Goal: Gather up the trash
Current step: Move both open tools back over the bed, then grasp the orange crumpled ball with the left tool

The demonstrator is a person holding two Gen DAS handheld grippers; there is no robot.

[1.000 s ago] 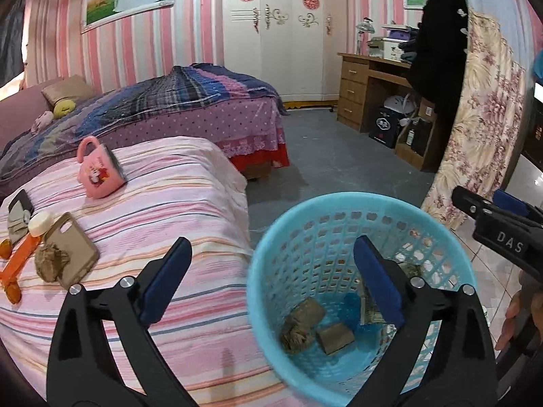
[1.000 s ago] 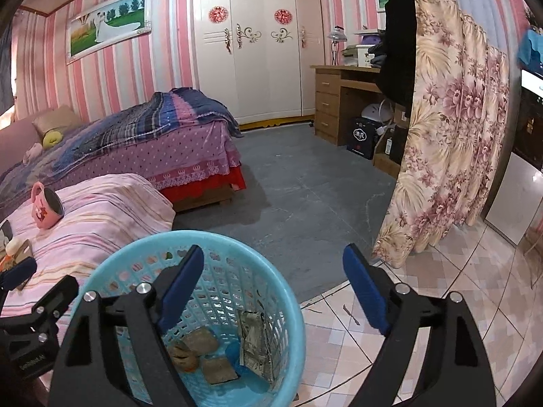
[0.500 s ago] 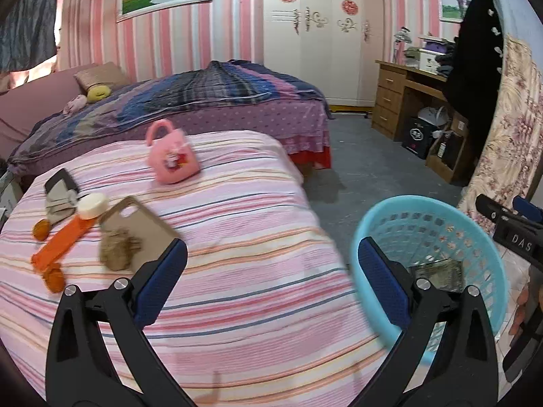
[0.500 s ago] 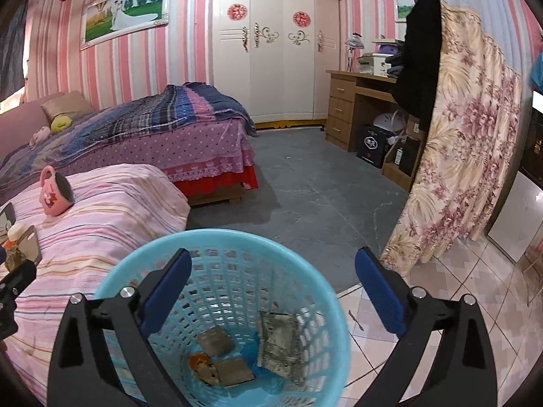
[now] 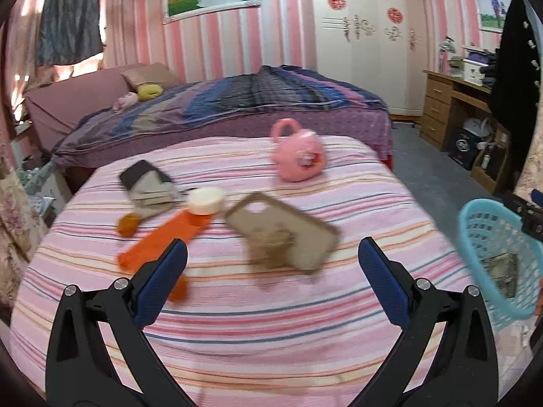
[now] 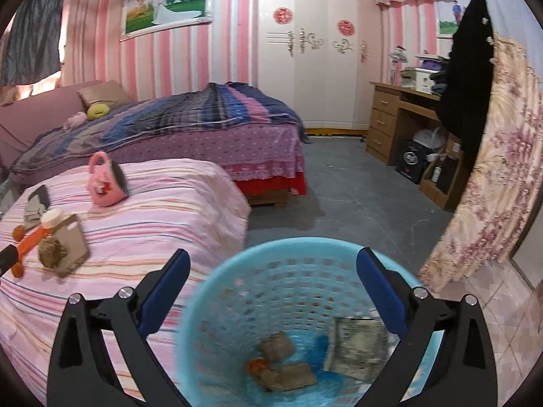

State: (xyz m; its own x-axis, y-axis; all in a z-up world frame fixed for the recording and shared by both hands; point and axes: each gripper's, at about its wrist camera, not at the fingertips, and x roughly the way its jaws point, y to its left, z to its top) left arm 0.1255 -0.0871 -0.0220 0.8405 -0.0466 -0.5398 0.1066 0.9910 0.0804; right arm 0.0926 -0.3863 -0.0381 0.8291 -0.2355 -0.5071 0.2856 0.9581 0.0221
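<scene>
Left gripper (image 5: 271, 264) stands wide apart with nothing between its blue-padded fingers, above the striped bedspread (image 5: 237, 305). Right gripper (image 6: 273, 276) is likewise spread and empty, directly above the basket (image 6: 217, 291).

The basket is turquoise plastic, round, with a perforated lattice wall. Its near rim is cut off by the frame edge in the right view; in the left view only its left portion shows, at the right border. Inside lie two crumpled brown wads (image 6: 276, 346), a small orange scrap (image 6: 256, 366) and a flat grey printed wrapper (image 6: 356, 349) leaning on the wall. Contents are blurred; materials cannot be confirmed.

Left of the basket, on the bedspread, a brown crumpled wad (image 5: 269, 249) lies on the near end of a flat tan case (image 5: 281, 229) with rounded corners and a cut-out. Its outline is smeared by motion blur. Beyond the wad to the left: an orange strip (image 5: 163, 237) with a white round cap (image 5: 206, 200) at its far end, a small orange ball (image 5: 129, 224), and a folded grey-and-dark card item (image 5: 149, 186), detail unreadable. A second orange piece (image 5: 178, 291) is partly hidden behind the left finger.

Farther from the basket, a glossy pink toy bag (image 5: 298, 156) with a loop handle. Beyond it, a bed (image 5: 237, 101) with a plaid cover.
</scene>
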